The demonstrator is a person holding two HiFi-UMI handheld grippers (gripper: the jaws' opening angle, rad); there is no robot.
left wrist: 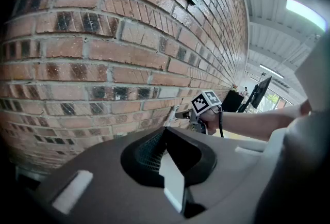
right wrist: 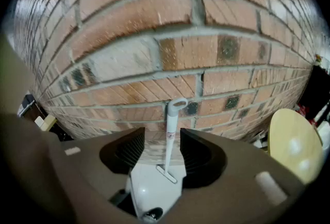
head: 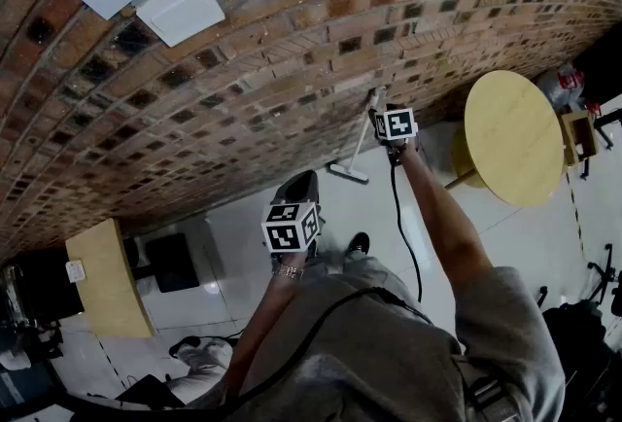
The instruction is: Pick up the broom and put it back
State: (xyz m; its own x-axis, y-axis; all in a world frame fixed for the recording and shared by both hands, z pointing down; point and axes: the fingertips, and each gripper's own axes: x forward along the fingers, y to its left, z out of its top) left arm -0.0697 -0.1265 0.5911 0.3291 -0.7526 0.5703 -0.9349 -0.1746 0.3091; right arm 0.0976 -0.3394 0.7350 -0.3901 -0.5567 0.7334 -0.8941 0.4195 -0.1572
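Head view: above the person, aimed steeply down the brick wall (head: pixel 243 89) to the floor (head: pixel 330 206). Both gripper views face that wall, right one closer. Head and right gripper views share the broom (right wrist: pixel 170 140) and round table (head: pixel 512 136).

The dark grey two-jaw left gripper (head: pixel 294 201), topped by its square-marker cube, is held close to the torso on a bent left forearm (head: pixel 264 318) and tilted downward; its jaws meet at the tips (ribbed pads together). The matching dark grey right gripper (head: pixel 379 114) sits well ahead on a bare, outstretched right forearm (head: pixel 442 216), pitched more steeply down, jaws standing wide apart.
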